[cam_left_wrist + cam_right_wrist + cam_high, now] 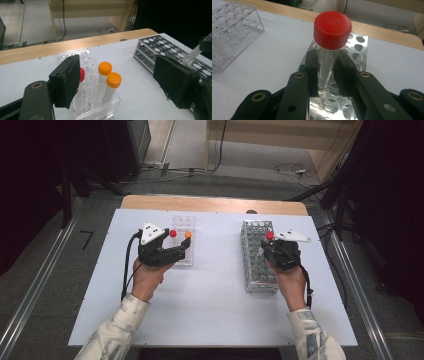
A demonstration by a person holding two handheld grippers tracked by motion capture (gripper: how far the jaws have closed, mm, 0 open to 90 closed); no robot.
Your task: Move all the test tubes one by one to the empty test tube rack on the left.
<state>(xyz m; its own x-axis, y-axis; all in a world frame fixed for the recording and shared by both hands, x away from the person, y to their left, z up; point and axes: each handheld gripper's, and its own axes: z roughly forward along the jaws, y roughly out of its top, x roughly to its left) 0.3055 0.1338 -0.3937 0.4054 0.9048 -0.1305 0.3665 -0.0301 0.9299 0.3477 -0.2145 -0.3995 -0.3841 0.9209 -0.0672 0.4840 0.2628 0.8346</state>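
Between the black pads of the right gripper (pixel 327 71) stands a tube (pixel 329 47) with a red cap, and the jaws are closed on its clear body below the cap. The tube hangs over the metal rack (pixel 329 102), its tip just above the holes, so I judge it is either going into this rack or coming out of it.

The risk starts at the grip. The tube wall is smooth plastic and narrows to a cone at the bottom, so it could slide down or tilt between the foam-like pads if the hold is weak. A tilted tip would hit the shiny plate between two holes and not enter. The holes are round and close together, so a small error gives the wrong hole. A hard push could also move the light rack on the smooth white table (pixel 210 290).

The left gripper (pixel 175 254) has its jaws wide apart around the near end of the clear rack (pixel 100 107), not pressing on anything I can see. Two tubes with orange caps (pixel 109 75) and one more red cap (pixel 81 74) stand there, close to the left pad. If this hand moves sideways, the pad could knock these tall, thin tubes or drag the transparent rack.
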